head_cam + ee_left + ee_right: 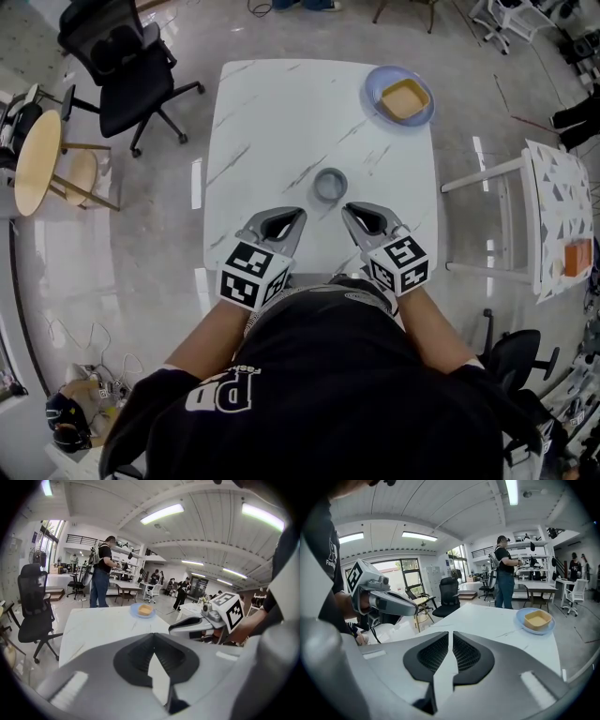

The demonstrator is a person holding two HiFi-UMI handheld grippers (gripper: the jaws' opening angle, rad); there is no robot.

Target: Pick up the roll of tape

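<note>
On the table (pixel 272 122), the roll of tape (pixel 330 185) is set just beyond the left gripper (pixel 297 215) and right gripper (pixel 347 210); a plate (pixel 373 86) is placed far right.

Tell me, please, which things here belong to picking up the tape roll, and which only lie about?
For the job: roll of tape; left gripper; right gripper, both shut and empty; white table.

Lying about: blue plate holding a yellow container; black office chair.

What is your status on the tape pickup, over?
Left gripper, right gripper: jaws together, empty, at the near table edge. Roll of tape flat on table just ahead, untouched. Nothing in the way; blue plate sits far off.
</note>
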